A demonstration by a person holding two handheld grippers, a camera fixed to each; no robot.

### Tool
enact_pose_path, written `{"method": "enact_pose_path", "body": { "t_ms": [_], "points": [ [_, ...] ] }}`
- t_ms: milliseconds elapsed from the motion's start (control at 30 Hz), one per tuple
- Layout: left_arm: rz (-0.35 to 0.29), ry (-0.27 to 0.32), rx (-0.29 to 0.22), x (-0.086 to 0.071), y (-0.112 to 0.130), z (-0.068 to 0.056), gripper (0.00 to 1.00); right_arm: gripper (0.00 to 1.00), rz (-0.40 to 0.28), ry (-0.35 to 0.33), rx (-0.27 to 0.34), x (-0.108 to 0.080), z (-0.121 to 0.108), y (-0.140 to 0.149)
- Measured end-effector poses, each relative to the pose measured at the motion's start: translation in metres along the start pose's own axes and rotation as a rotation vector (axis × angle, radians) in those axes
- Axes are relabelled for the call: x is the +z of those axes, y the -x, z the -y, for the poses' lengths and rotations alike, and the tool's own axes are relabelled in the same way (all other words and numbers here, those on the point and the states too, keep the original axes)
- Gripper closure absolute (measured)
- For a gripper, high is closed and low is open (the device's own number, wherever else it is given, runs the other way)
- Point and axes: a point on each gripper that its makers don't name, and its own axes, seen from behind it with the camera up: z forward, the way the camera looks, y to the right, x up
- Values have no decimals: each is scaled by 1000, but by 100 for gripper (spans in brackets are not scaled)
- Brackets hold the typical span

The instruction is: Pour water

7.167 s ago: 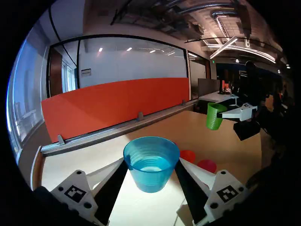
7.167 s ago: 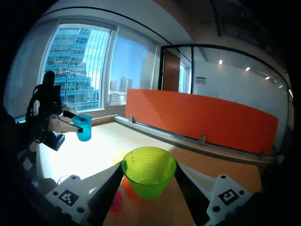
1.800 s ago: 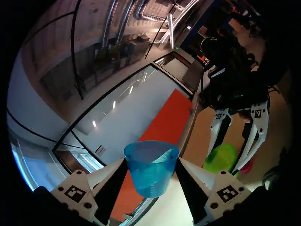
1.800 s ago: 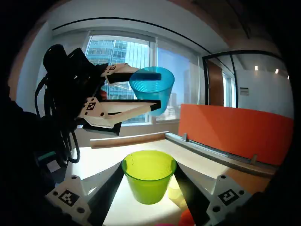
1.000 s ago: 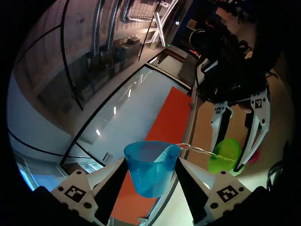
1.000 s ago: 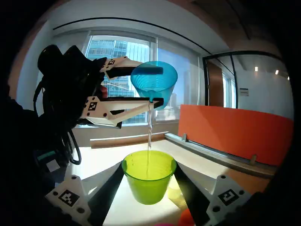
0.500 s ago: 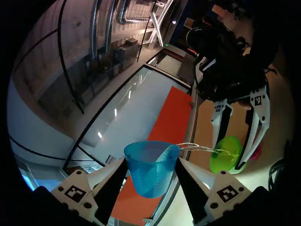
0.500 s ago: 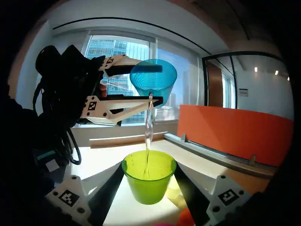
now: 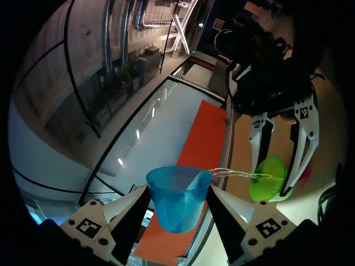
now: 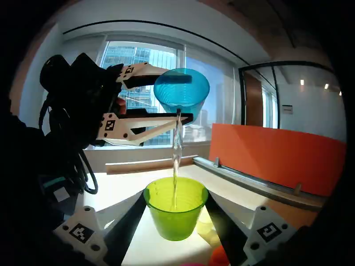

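Blue cup (image 9: 178, 205) in left hand-held gripper (image 9: 177, 191), above green cup (image 10: 175, 213).

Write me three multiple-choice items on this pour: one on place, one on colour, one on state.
1. Where is the blue cup relative to the green cup?
A. above it
B. inside it
C. level beside it

2. What colour is the partition?
A. grey
B. orange
C. white

3. What state is the blue cup in?
A. upright and capped
B. upside down
C. tilted, with water streaming out

Answers:
1 A: the left gripper holds it high over the green cup.
2 B: the partition is plain orange.
3 C: a thin stream falls from its rim into the green cup, which is held in the right gripper.
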Motion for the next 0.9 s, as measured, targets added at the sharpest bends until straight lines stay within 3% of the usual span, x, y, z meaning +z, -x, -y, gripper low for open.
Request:
{"method": "enact_pose_path", "body": {
  "t_ms": [900],
  "points": [
    [-15,-4,72,-2,-8,5,16,8,-4,4,-5,-1,-2,-3]
  ]
}}
